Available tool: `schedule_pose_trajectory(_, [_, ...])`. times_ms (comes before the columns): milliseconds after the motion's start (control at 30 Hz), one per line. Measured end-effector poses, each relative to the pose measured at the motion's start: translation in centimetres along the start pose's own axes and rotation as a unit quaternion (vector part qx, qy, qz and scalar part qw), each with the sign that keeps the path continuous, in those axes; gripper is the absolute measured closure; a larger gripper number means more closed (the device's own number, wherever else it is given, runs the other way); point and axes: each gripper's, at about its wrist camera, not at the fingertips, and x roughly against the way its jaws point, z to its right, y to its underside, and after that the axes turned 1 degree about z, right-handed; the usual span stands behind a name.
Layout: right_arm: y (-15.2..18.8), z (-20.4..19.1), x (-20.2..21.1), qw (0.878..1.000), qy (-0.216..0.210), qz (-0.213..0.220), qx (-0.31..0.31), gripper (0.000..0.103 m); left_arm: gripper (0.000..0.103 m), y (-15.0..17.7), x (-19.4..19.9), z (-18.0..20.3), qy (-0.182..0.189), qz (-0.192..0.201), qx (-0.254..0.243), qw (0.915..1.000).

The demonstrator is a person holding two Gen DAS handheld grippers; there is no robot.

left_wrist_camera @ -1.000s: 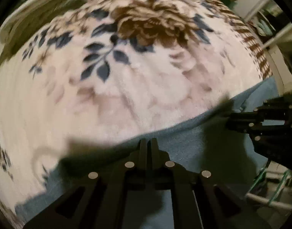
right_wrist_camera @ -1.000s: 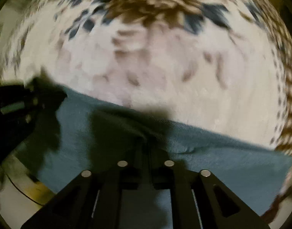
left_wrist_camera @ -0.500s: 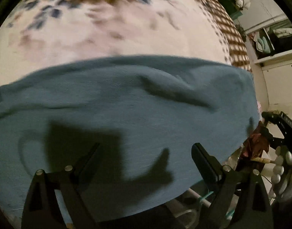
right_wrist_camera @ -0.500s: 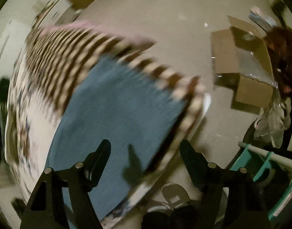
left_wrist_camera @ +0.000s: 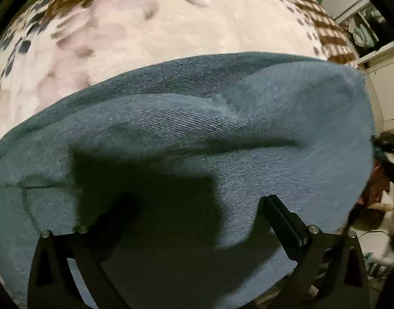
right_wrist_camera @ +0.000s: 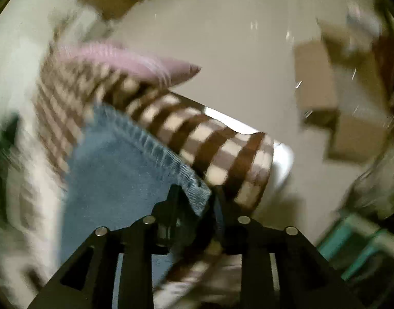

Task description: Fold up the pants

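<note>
Left wrist view: blue denim pants (left_wrist_camera: 222,139) spread in soft folds over a floral plush blanket (left_wrist_camera: 150,33), filling the lower half of the picture. Left gripper (left_wrist_camera: 197,206) hanging just above the denim, jaws spread wide, nothing between them, dark shadow thrown on the cloth beneath. Cream pile with brown and dark-blue leaf print beyond the pants; brown-checked border (left_wrist_camera: 325,33) at the blanket's far right edge, white cabinet (left_wrist_camera: 385,85) past that.

Right wrist view, blurred: stitched hem corner of the pants (right_wrist_camera: 124,170) lying at the blanket's (right_wrist_camera: 217,144) brown-and-cream checked corner, right where the bedding drops off the edge. Right gripper (right_wrist_camera: 197,200) drawn narrow around that hem corner, left finger (right_wrist_camera: 175,198) over the denim, the other against the checked border; cannot tell whether actually pinching the fabric or only bracketing it. Pink pillow (right_wrist_camera: 135,64) beyond the pants on the blanket. Pale floor (right_wrist_camera: 235,51) past the blanket's corner, cardboard boxes (right_wrist_camera: 333,108) well apart to the right, something teal (right_wrist_camera: 351,244) low on the right.
</note>
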Motion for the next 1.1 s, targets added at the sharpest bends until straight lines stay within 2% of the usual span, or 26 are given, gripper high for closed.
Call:
schedule_pose_trajectory(33, [-0.1,0.9,0.9,0.999,-0.035,0.003,-0.026,0.061,0.000,-0.1,-0.2,0.4,-0.011,0.001,-0.005,0.9999])
schedule_pose_trajectory(67, [0.1,1.7,1.6,0.998,-0.051,0.007,-0.040,0.057,0.000,-0.1,-0.3,0.7,-0.020,0.003,-0.009,0.9998])
schedule_pose_trajectory(133, [0.7,2.8,1.7,0.996,-0.072,-0.005,-0.059,0.057,0.000,0.0,-0.6,1.4,-0.038,0.012,-0.016,0.9991])
schedule_pose_trajectory(200, [1.8,4.0,0.0,0.985,-0.144,-0.040,-0.084,0.057,0.000,0.1,-0.6,1.6,-0.043,0.023,-0.018,0.9987])
schedule_pose_trajectory(233, [2.4,4.0,-0.7,0.984,-0.151,-0.048,-0.086,0.056,0.000,0.2,-0.5,1.4,-0.040,0.027,-0.016,0.9987])
schedule_pose_trajectory(333, [3.1,2.9,-1.5,0.977,-0.194,-0.020,-0.084,0.054,0.000,0.2,-0.4,1.5,-0.036,0.030,-0.016,0.9988])
schedule_pose_trajectory(400, [2.9,2.6,-1.3,0.965,-0.246,0.007,-0.093,0.054,0.000,0.3,-0.1,0.7,-0.030,0.027,-0.015,0.9991])
schedule_pose_trajectory(433, [2.7,2.1,-1.6,0.963,-0.255,0.010,-0.086,0.054,0.000,0.2,-0.1,0.7,-0.030,0.023,-0.014,0.9992])
schedule_pose_trajectory(533, [2.2,0.2,-3.8,0.968,-0.241,-0.013,-0.065,0.054,0.000,-0.4,0.2,0.2,-0.030,0.017,-0.007,0.9994])
schedule_pose_trajectory(600, [1.7,-0.5,-5.5,0.963,-0.258,-0.008,-0.077,0.055,0.000,-0.6,0.1,0.0,-0.031,0.015,0.002,0.9994])
schedule_pose_trajectory(633, [1.5,-1.0,-5.5,0.965,-0.250,-0.001,-0.074,0.066,0.000,-1.0,0.1,-0.1,-0.029,0.012,0.004,0.9995])
schedule_pose_trajectory(667, [1.5,-1.4,-5.4,0.969,-0.237,0.006,-0.067,0.092,0.000,-1.4,0.2,-0.1,-0.026,0.012,0.009,0.9996])
schedule_pose_trajectory(700, [1.3,-2.3,-5.3,0.975,-0.217,0.013,-0.052,0.094,0.000,-1.8,0.6,-0.3,-0.015,0.017,0.021,0.9995])
schedule_pose_trajectory(767, [1.9,-4.1,-3.7,0.980,-0.195,0.036,-0.023,0.094,0.000,-2.4,1.5,-1.0,0.009,0.030,0.049,0.9983])
schedule_pose_trajectory(833, [2.9,-5.7,-1.1,0.979,-0.195,0.052,0.001,0.095,0.000,-2.4,3.6,-2.6,0.025,0.057,0.077,0.9951])
schedule_pose_trajectory(967, [5.1,-11.2,4.2,0.973,-0.213,0.069,0.059,0.095,0.000,-1.4,7.5,-5.9,0.033,0.095,0.115,0.9883])
schedule_pose_trajectory(1100, [8.7,-17.9,6.9,0.962,-0.238,0.053,0.119,0.095,0.000,2.2,10.9,-9.5,0.026,0.117,0.155,0.9806])
